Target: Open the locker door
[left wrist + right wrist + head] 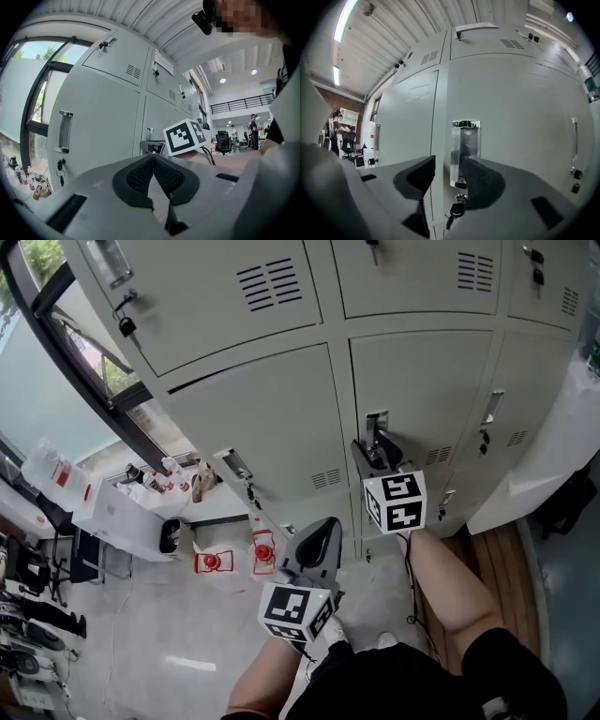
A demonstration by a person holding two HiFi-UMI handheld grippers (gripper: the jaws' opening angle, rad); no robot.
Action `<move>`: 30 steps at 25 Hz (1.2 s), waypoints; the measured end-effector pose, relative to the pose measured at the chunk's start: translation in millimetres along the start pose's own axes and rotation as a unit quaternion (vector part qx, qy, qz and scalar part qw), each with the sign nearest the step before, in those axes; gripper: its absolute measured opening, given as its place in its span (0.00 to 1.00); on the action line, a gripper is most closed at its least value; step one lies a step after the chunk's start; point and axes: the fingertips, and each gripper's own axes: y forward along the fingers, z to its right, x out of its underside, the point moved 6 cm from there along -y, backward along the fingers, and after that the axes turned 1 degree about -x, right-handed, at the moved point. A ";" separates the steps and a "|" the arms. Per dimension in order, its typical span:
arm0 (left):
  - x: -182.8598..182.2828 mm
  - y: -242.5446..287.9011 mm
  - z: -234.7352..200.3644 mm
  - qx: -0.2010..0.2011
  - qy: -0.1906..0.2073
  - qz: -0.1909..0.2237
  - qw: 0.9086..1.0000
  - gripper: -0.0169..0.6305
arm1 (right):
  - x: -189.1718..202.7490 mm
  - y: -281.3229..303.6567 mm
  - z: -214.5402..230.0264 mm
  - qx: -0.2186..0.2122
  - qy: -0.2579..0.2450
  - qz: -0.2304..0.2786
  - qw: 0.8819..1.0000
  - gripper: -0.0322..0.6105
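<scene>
Reach step: right tool [449, 162] was open at the recessed handle [465, 149] of the shut locker door [520, 140], left tool [153, 157] closed, empty; next probably hook the handle and pull.

Premises: a workplace locker area opening onto an office or lab floor. A bank of grey metal lockers [272, 418] with vents and keyed locks fills the upper frame, with a large window [47, 362] at upper left. The left gripper view shows an office chair [221, 142] and a railed mezzanine [241, 102] at right. A white table [117, 512] at left carries bottles [175, 474].
</scene>
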 end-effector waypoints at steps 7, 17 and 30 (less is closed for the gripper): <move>2.6 -5.0 -7.0 -0.008 0.001 -0.004 1.000 0.05 | 4.6 10.8 0.3 0.013 0.001 -0.010 1.000 0.37; -2.0 -9.0 -2.0 -0.022 0.004 0.004 1.000 0.05 | 5.4 8.7 3.4 0.014 -0.002 -0.015 1.000 0.29; -3.6 -12.2 23.2 -0.044 -0.004 0.018 0.999 0.05 | 7.2 -14.4 0.4 -0.020 -0.011 -0.015 1.000 0.29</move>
